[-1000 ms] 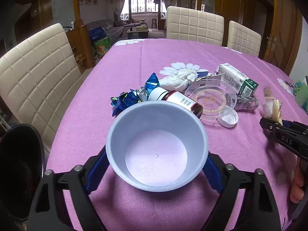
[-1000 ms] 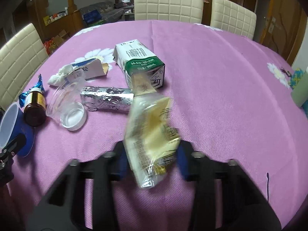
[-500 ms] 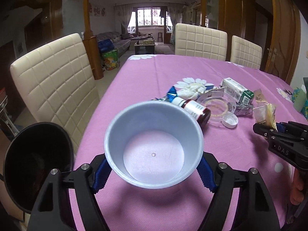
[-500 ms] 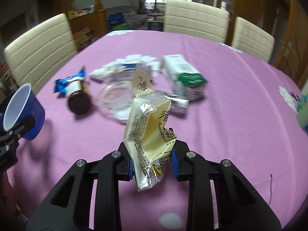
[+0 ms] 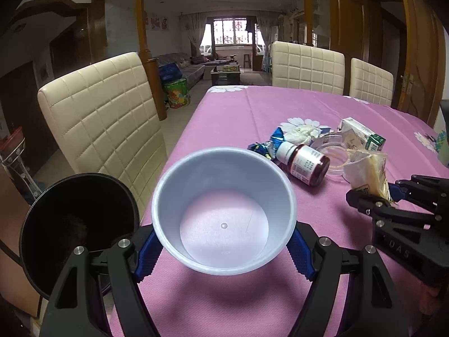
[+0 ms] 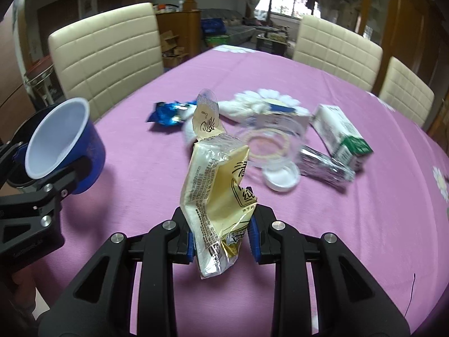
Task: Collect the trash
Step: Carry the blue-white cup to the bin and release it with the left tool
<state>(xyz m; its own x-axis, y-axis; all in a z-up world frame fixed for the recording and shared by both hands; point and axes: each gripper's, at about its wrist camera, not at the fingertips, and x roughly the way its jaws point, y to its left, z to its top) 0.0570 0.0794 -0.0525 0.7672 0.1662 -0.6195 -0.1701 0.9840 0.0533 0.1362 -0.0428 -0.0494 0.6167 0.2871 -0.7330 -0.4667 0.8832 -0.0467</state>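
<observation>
Both hands are loaded right now. The left gripper (image 5: 224, 252) has its fingers clamped around a blue cup (image 5: 223, 210) with a white inside, mouth tilted toward the camera, and it looks empty. The right gripper (image 6: 221, 238) has its fingers pinched on a yellow snack wrapper (image 6: 217, 193), which sticks up crumpled with its torn tab on top.

My read: the step is getting both into the black bin (image 5: 75, 230), which sits just off the near left edge of the surface (image 5: 280, 112), right beside the cup. To do it well I'd carry each piece fully over the bin's mouth before letting go, since the wrapper is light and floppy and could drift out.

Room-wise, the near part of the purple cloth is open, so swinging left is easy. Watch the cream chair (image 5: 103, 118) standing close behind the bin, and the two grippers being near each other. The leftover trash, a brown bottle (image 5: 306, 163), milk carton (image 6: 342, 134) and clear lid (image 6: 269, 143), sits farther out, well clear of the path.
</observation>
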